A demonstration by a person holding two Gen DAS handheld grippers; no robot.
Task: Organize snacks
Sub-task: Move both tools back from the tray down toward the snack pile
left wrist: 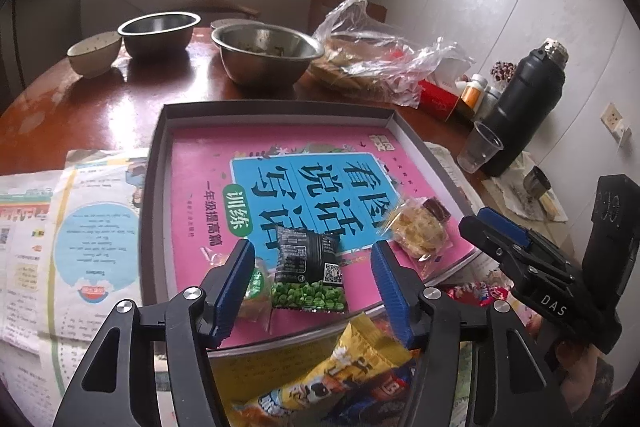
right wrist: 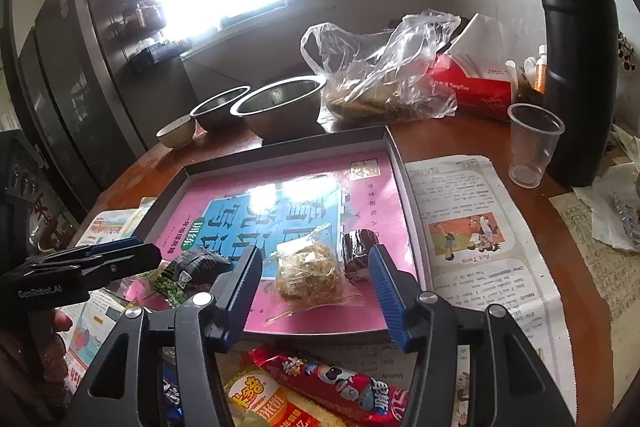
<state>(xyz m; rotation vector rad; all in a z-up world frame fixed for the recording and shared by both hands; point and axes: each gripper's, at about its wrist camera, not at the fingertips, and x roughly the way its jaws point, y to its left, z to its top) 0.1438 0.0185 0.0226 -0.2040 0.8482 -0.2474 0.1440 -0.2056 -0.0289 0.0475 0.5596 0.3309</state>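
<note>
Step in hand: snacks are being gathered into the shallow grey tray (left wrist: 154, 163), which is lying on the worktop (left wrist: 120, 107) with a pink and blue book cover lining its floor; this looks like the early-to-middle part of the job.
Already in the tray: a green pea packet (left wrist: 309, 273) is lying near the front edge, a clear-wrapped pastry (right wrist: 310, 273) is sitting to its right, and a small dark wrapped cake (right wrist: 357, 251) is resting just beside the pastry.
Still waiting: a yellow snack bag (left wrist: 352, 359) and a red candy bar wrapper (right wrist: 340, 385) are lying on the newspaper (right wrist: 472, 227) in front of the tray, outside it.
Left hand-held gripper (left wrist: 312, 291): it is hovering over the tray's near edge with jaws spread wide and nothing between them, the pea packet lying below the gap.
Right hand-held gripper (right wrist: 316, 291): it is standing wide apart and empty too, above the pastry.
Next move, as I judge it: one gripper is likely needing to drop back toward the loose packets, close on a crinkly wrapper edge, and lift it over the tray wall.
Surface: the round reddish-brown worktop is also carrying two steel bowls (left wrist: 266, 53), a ceramic bowl (left wrist: 94, 53), a clear plastic bag (right wrist: 384, 67), a red tissue box (right wrist: 472, 89), a plastic cup (right wrist: 532, 145) and a black flask (right wrist: 578, 55).
Room: a bright window is glaring behind, with pale walls around.
</note>
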